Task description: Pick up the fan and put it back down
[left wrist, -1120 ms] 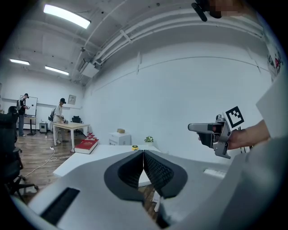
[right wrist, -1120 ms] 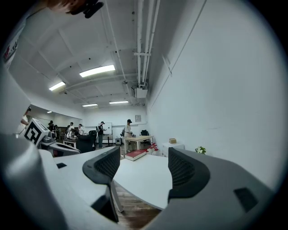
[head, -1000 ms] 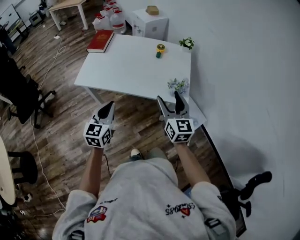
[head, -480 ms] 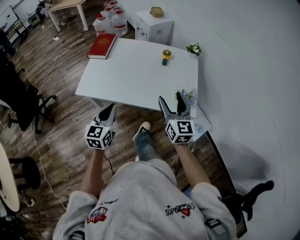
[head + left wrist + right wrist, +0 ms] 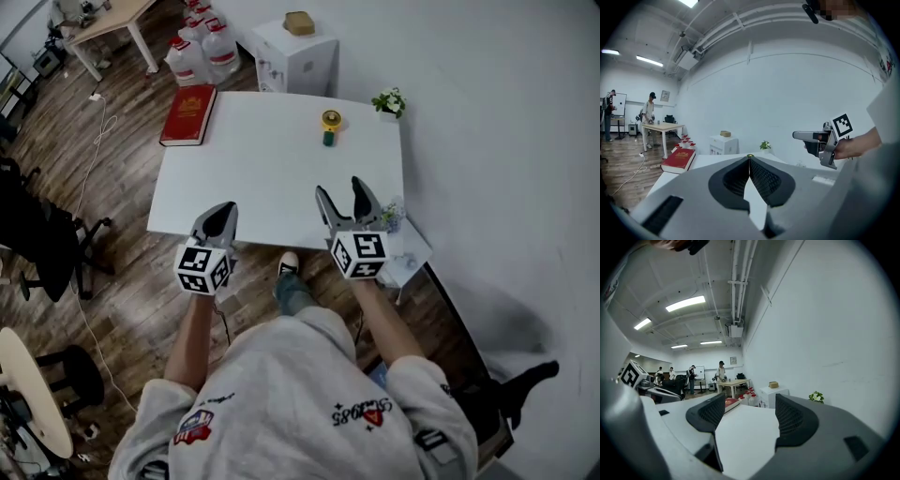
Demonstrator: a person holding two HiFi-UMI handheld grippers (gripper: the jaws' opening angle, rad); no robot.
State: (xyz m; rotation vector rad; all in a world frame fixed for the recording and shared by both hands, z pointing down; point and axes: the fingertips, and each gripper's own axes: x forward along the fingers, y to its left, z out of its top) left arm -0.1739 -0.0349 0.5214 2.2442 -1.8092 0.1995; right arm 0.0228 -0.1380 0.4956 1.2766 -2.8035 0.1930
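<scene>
In the head view, the left gripper is held over the near edge of the white table. Its jaws are closed on each other with nothing between them. This is confirmed in the left gripper view, where the two ribbed pads meet in one line. The right gripper is held beside it, also over the near edge. Its jaws are apart and only bare tabletop is seen between them in the right gripper view. Just to the right of the right fingers, a small pot of pale flowers stands at the table's corner.

The fan is found well ahead of the right fingers and slightly to their left. It seems to stand upright on the table, apart from everything else, and it is touched by neither gripper. Far ahead of the left fingers, a red book lies at the far-left corner. A small green plant is placed beyond the fan, to its right.

The fan appears to be a small handheld one, with a round yellow head on a green handle. It is judged to be light, of stiff plastic, and easily tipped because its base is narrow. The handle is probably smooth, so a firm but gentle squeeze is advised. It is best taken by the green handle below the head, because the head may be more fragile. The blades cannot be made out.
</scene>
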